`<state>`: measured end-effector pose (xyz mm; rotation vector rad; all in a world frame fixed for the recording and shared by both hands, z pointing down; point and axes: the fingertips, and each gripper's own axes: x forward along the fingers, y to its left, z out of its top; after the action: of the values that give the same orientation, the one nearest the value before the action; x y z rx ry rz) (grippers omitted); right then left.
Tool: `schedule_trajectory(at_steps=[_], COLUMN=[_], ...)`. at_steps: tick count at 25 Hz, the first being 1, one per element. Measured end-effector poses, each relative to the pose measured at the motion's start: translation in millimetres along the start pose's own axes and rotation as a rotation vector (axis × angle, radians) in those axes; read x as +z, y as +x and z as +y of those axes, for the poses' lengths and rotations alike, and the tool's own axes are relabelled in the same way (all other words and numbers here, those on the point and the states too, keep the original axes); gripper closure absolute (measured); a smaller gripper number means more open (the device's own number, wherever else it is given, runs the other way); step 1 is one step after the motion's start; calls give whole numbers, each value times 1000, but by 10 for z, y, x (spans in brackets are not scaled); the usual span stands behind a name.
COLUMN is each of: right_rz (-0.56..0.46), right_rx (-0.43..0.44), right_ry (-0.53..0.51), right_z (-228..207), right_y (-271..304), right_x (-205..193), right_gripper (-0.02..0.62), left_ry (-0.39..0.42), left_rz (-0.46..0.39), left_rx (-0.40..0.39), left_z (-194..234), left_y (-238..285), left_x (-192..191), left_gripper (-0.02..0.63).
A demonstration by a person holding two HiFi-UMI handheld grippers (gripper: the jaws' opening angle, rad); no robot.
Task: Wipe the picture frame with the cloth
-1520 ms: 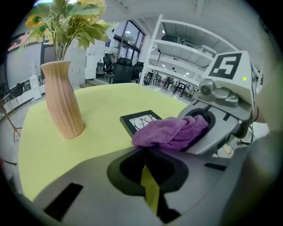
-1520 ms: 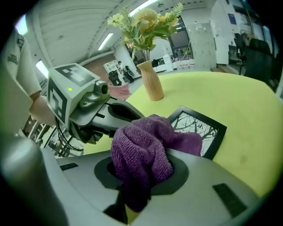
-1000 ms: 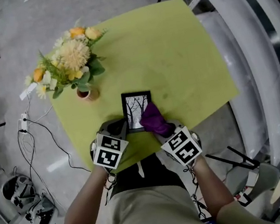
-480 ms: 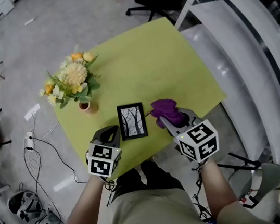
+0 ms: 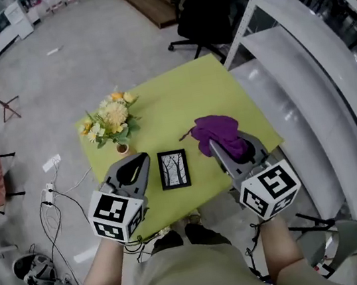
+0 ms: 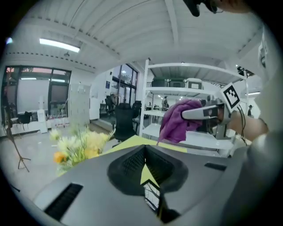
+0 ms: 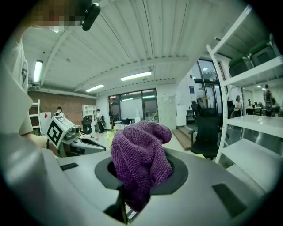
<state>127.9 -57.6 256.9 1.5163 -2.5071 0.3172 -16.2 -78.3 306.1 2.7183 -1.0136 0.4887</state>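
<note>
A small black picture frame (image 5: 173, 169) with a tree drawing lies flat near the front edge of the yellow-green table (image 5: 178, 98). My right gripper (image 5: 214, 143) hovers to the frame's right, shut on a bunched purple cloth (image 5: 217, 129), clear of the frame. The cloth (image 7: 139, 161) fills the right gripper view, bulging out between the jaws. My left gripper (image 5: 142, 157) hangs left of the frame, shut and holding nothing. In the left gripper view a sliver of the frame (image 6: 151, 197) shows through the small gap in the jaws, and the cloth (image 6: 177, 123) hangs from the right gripper (image 6: 207, 113) beyond.
A small vase of yellow and orange flowers (image 5: 111, 121) stands at the table's left side. White shelving (image 5: 301, 65) runs close along the right. A black office chair (image 5: 202, 14) sits beyond the far edge. Cables and a power strip (image 5: 50, 179) lie on the floor at left.
The cloth was on the frame a second ago; the right gripper has carried it off to the right and upward. The left gripper has drawn back from the frame's left edge.
</note>
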Motion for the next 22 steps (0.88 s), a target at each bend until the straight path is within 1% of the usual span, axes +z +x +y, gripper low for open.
schedule_trajectory(at_steps=[6,11,13,16,18,22], right_rz=[-190,-284,-297,-306,-301,-257], right_rx=[-21,-29,-19,-12,0,32], right_ry=[-38,-99,-118,-135,-136,-126], right_z=[185,403,460,521,566,644], right_y=[-374,-650,-688,-694,-683,-602], right_x=[690,1066,1145,1184,1162,1021], right_gripper=[495,495,495,495,495,495], left_ry=[72,155,178,186,190,178], left_rz=[-178,-269,-292,-306,-305,-294], left_rx=[17,34,49,61,67,87], left_z=[-151,-238,-251,-267,-264,-186], left_y=[-489,-860,-957,-1035,-1054,-1058], left_x=[850,1259,1348,1367,1335,1192], left_gripper=[598,598,598,598,598,598])
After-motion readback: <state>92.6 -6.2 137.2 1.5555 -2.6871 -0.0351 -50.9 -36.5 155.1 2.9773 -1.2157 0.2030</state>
